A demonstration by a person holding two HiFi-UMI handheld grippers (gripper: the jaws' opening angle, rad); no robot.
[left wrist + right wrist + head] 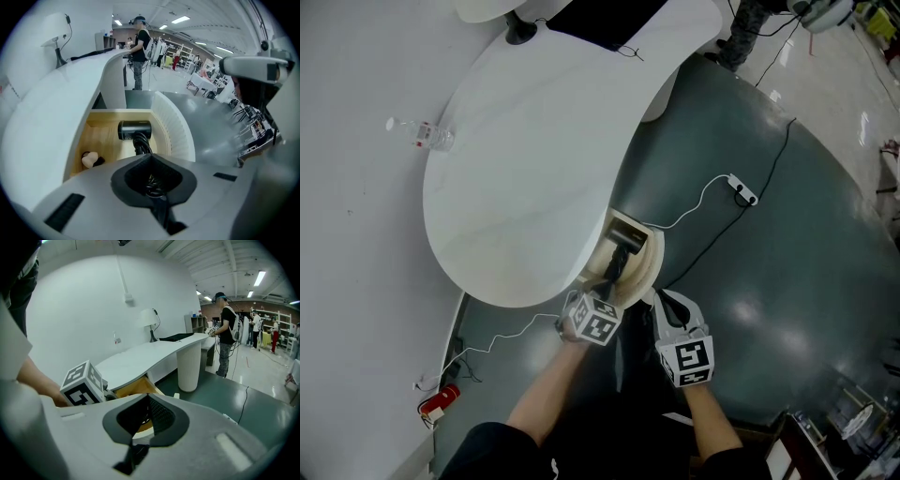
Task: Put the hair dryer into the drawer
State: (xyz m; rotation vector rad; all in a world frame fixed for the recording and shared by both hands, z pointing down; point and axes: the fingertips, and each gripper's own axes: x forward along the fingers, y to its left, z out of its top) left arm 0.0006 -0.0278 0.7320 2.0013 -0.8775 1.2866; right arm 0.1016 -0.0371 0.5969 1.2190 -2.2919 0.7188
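A curved white table [534, 159] stands on a dark green floor [787, 272] in a wide hall, and its wooden drawer [96, 140] is open. The hair dryer [134, 130] lies inside, barrel just beyond the left gripper [150, 156], its cord-wound handle [142, 144] running beneath the tips. The left jaws are closed together, and whether they pinch the cord is unclear. The right gripper [149, 396] is closed and empty.

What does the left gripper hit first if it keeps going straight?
Probably the hair dryer in the open drawer; the left gripper is shut on its cord. Depth unclear.
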